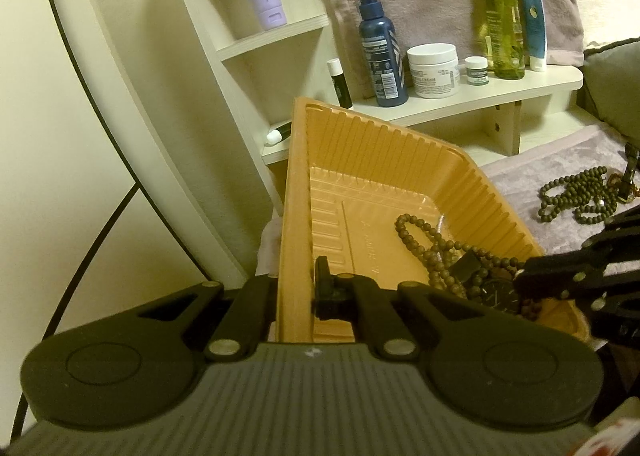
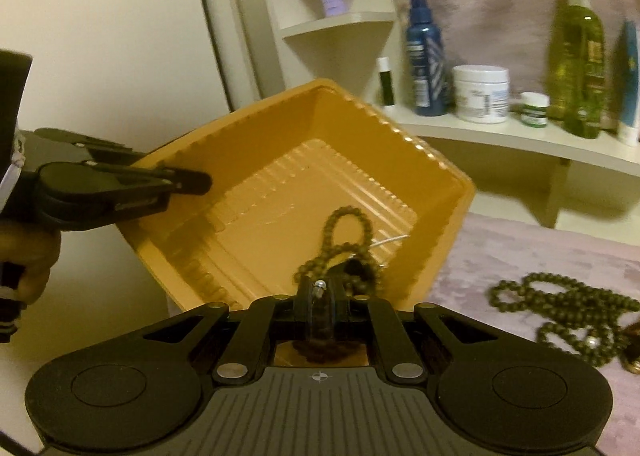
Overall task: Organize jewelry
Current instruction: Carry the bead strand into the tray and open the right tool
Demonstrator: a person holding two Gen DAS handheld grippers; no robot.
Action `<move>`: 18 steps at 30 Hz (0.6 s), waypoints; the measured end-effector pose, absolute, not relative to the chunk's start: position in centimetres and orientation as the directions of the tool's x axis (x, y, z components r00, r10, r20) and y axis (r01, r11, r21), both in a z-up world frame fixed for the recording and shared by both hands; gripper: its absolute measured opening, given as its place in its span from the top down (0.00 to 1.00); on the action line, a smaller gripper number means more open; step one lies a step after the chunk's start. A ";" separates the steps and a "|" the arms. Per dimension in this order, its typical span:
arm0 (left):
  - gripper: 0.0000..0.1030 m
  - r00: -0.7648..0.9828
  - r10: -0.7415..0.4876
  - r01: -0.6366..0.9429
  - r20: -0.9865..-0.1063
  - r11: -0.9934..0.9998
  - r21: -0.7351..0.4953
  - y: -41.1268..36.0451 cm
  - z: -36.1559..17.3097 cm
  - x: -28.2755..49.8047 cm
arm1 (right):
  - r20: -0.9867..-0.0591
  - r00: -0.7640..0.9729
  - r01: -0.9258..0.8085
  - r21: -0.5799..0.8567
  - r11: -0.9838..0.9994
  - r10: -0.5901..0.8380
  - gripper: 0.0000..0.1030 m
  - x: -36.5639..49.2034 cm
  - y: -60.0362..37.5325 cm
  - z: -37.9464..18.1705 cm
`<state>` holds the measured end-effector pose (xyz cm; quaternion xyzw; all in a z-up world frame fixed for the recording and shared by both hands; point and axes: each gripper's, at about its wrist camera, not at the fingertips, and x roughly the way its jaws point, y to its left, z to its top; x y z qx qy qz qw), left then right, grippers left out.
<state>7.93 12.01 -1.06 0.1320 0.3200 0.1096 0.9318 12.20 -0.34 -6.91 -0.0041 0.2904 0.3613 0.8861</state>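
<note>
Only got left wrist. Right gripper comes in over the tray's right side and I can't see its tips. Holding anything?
Observer: Yes, the right gripper is shut on a small dark piece with a silver bead on top. I can't tell what it is.
Operator: Where is it relative to the beads in the tray?
Observer: Just short of the bead strand, above the near end of the tray.
Operator: Anything on my gripper from that side?
Observer: The left gripper shows side-on, clamped on the tray's left wall, and a hand holds its handle.
</note>
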 end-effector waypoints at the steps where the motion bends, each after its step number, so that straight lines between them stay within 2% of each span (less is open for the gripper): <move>1: 0.97 0.771 0.288 -0.120 -0.568 0.942 0.315 12.0 -1.0 7.9 | -0.519 0.564 -0.649 0.204 0.733 0.643 0.92 12.2 -0.2 -7.0; 7: 0.97 0.771 0.288 -0.120 -0.568 0.942 0.314 12.0 -1.0 8.0 | -0.529 0.538 -0.655 0.228 0.721 0.656 0.90 12.6 0.6 -7.3; 9: 0.97 0.771 0.287 -0.120 -0.568 0.942 0.313 12.1 -1.0 8.0 | -0.520 0.556 -0.641 0.228 0.733 0.649 0.76 12.6 0.2 -7.1; 10: 0.97 0.771 0.287 -0.120 -0.568 0.942 0.313 12.1 -1.1 8.0 | -0.516 0.565 -0.633 0.230 0.739 0.644 0.63 12.6 -0.1 -7.0; 11: 0.97 0.771 0.288 -0.121 -0.568 0.942 0.313 12.1 -1.1 8.0 | -0.510 0.573 -0.625 0.235 0.745 0.641 0.57 12.6 -0.4 -6.9; 18: 0.97 0.772 0.286 -0.121 -0.567 0.943 0.311 12.2 -1.1 8.0 | -0.489 0.664 -0.532 0.224 0.817 0.566 0.57 12.5 -3.7 -6.2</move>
